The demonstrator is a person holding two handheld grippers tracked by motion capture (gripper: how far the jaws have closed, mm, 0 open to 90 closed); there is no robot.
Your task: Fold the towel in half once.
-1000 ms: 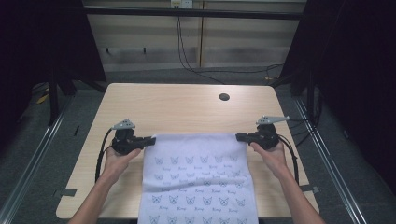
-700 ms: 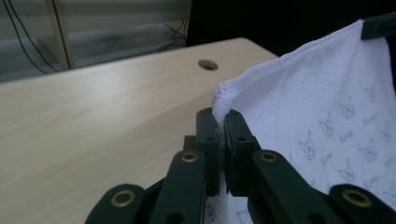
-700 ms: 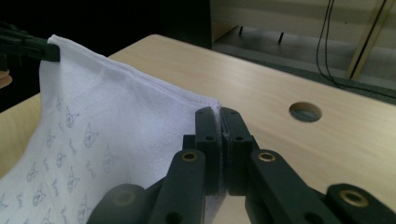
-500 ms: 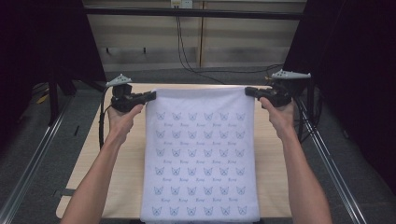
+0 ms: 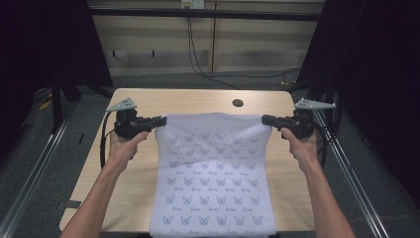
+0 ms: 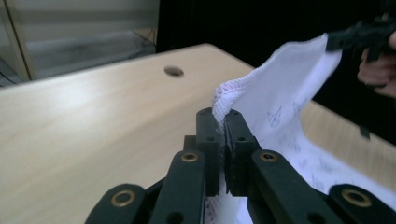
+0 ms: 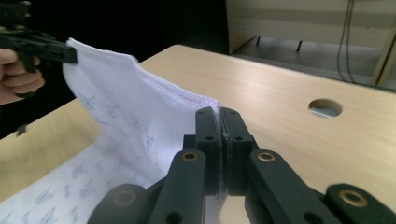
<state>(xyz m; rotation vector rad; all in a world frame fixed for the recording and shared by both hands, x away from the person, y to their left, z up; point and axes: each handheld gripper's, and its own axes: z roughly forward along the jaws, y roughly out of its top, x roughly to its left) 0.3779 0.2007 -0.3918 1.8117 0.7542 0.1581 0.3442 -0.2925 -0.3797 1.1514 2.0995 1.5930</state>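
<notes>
A white printed towel (image 5: 213,173) hung stretched between two hand-held tools above a pale wooden worktop (image 5: 198,99). The left gripper (image 5: 159,120) pinched the towel's far left corner, its jaws pressed together on the hemmed edge, while the right gripper (image 5: 265,119) pinched the far right corner the same way. The taut top edge ran straight from one gripper to the other, crosswise to the person, and the cloth's long axis ran from that edge back toward the person, its near end draped over the worktop's near edge. Each hand stood equally close to its own corner, so any coming move, judged from this, would need both to travel together to keep the edge straight.
</notes>
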